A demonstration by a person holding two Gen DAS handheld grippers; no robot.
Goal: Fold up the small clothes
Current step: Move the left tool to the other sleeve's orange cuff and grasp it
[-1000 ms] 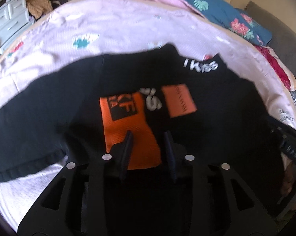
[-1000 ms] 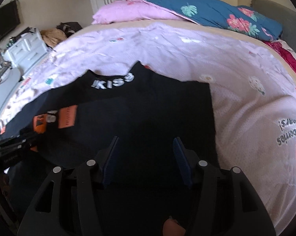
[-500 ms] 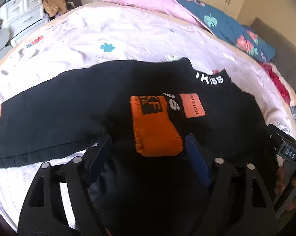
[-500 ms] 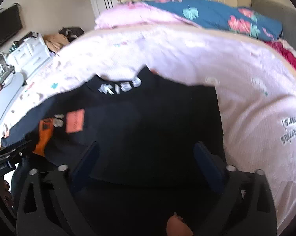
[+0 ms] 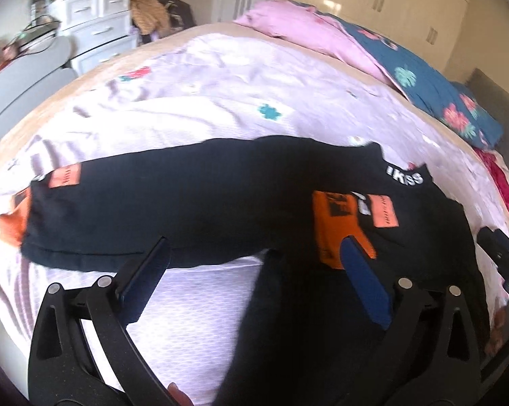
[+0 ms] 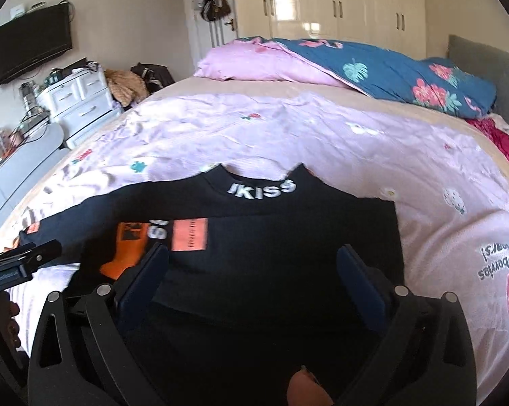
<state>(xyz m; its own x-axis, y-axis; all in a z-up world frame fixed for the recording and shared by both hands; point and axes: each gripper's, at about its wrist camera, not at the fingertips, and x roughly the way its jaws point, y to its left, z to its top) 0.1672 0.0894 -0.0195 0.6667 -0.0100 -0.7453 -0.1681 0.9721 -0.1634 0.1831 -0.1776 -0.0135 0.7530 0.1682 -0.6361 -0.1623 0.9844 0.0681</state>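
A black sweatshirt (image 5: 186, 209) with white "IKISS" lettering at the collar lies flat on the pink bedspread (image 5: 220, 101). One sleeve is folded over the chest, ending in an orange cuff (image 5: 335, 223). The other sleeve stretches out left to a second orange cuff (image 5: 12, 226). My left gripper (image 5: 254, 247) hovers above the hem and bare sheet; its jaws are opening and nothing is between them. In the right wrist view my right gripper (image 6: 252, 250) stands open above the sweatshirt (image 6: 288, 237) body, holding nothing. The left gripper (image 6: 20, 264) shows at that view's left edge.
A pink pillow (image 6: 254, 61) and a blue floral duvet (image 6: 406, 77) lie at the head of the bed. White drawers (image 6: 78, 98) with clutter stand beyond the bed's left side, under a wall TV (image 6: 30, 54). Wardrobe doors (image 6: 339, 3) line the back wall.
Both grippers have gone from nearly shut on the cloth to wide open and have lifted back. The folded sleeve with the orange cuff now lies released on the chest.
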